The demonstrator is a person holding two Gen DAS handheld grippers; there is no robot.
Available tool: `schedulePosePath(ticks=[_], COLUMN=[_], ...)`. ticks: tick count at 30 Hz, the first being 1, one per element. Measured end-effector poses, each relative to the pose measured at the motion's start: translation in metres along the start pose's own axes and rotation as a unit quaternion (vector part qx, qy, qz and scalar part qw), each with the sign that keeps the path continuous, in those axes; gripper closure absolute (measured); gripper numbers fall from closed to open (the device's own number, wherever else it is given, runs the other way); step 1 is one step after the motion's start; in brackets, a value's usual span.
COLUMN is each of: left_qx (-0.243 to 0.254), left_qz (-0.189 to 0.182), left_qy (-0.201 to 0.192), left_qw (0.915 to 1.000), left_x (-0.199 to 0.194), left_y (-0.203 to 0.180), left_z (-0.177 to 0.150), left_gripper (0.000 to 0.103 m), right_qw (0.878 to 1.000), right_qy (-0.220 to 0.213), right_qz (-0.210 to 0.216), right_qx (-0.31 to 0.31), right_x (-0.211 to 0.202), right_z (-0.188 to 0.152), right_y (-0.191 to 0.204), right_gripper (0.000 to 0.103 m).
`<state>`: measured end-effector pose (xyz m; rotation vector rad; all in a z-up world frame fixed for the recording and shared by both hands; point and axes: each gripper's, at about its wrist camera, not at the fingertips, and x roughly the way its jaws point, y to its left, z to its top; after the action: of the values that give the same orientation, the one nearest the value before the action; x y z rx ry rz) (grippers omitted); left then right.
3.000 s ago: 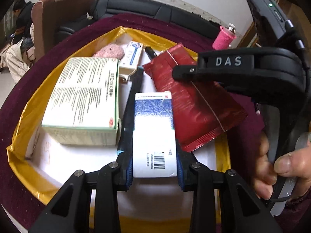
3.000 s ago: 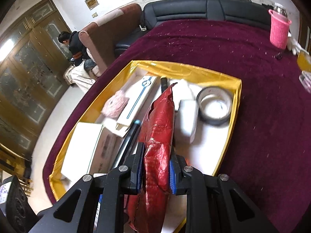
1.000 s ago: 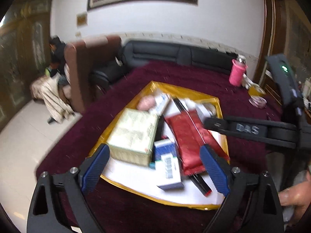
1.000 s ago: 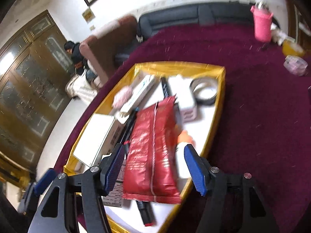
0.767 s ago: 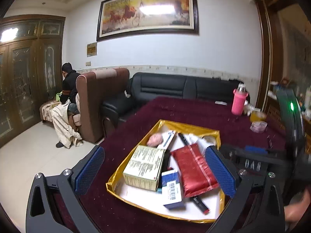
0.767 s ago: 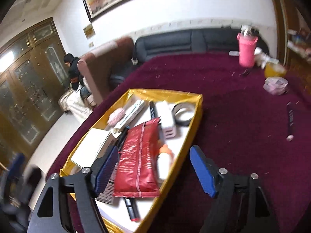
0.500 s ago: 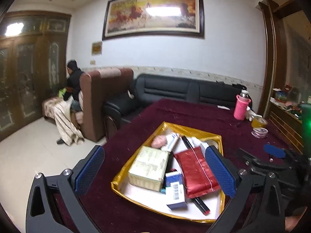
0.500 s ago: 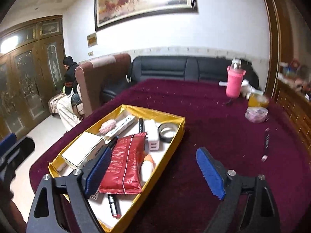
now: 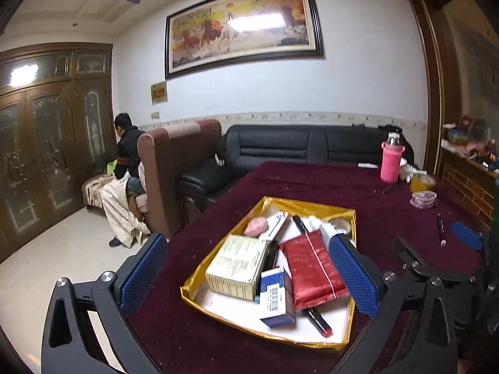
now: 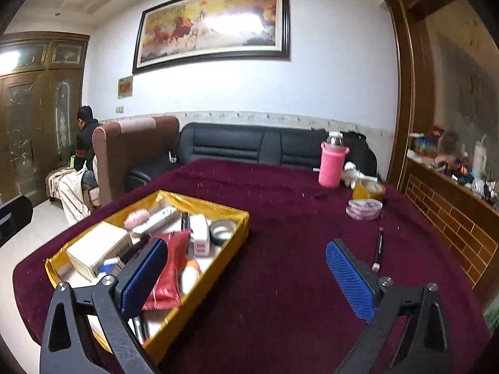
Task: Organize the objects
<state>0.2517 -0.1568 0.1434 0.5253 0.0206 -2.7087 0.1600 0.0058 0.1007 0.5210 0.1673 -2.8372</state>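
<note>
Left wrist view shows the left gripper point(image 9: 249, 274) spread wide, holding nothing, above the gold-rimmed tray point(image 9: 307, 207) where a glossy red pouch point(image 9: 312, 268) lies beside a cardboard box point(image 9: 237, 263). Right gripper point(image 10: 246, 275), whose jaws have just been opening, is empty too, over maroon velvet tablecloth point(image 10: 280, 280) near a pen point(image 10: 378, 249).

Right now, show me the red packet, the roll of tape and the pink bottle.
red packet point(image 9: 312, 268), left wrist view, middle of its face
roll of tape point(image 10: 222, 231), right wrist view, near rim
pink bottle point(image 10: 332, 164), right wrist view, sleeve

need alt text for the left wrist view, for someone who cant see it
A gold-rimmed tray on a maroon tablecloth holds a green-and-white box, a red packet, a blue-and-white box and other small items. The open, empty left gripper frames the tray; behind are a black sofa and a horse painting.
</note>
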Motion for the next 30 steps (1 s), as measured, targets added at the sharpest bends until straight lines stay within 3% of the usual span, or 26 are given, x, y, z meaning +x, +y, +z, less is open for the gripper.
schedulePosePath(ticks=[6,21,30], left_qx=[0.001,-0.027,-0.039], left_qz=[-0.003,-0.004,-0.002], left_qy=[0.058,0.122,0.131], left_qw=[0.9983,0.9921,0.9906], left_x=[0.023,0.064,0.084], left_y=[-0.003,0.023,0.040], left_z=[-0.012,-0.029,-0.021], left_gripper=[0.000,0.000,0.000], right_qw=[1.000,0.990,0.986], right_qy=[0.018,0.057,0.085], right_qz=[0.009,0.033,0.035], right_qx=[-0.014,-0.124,-0.139], right_x=[-0.005,0.003,0.024], right_z=[-0.018,-0.024,-0.013], right_y=[0.004,0.062,0.075], right_gripper=[0.000,0.000,0.000])
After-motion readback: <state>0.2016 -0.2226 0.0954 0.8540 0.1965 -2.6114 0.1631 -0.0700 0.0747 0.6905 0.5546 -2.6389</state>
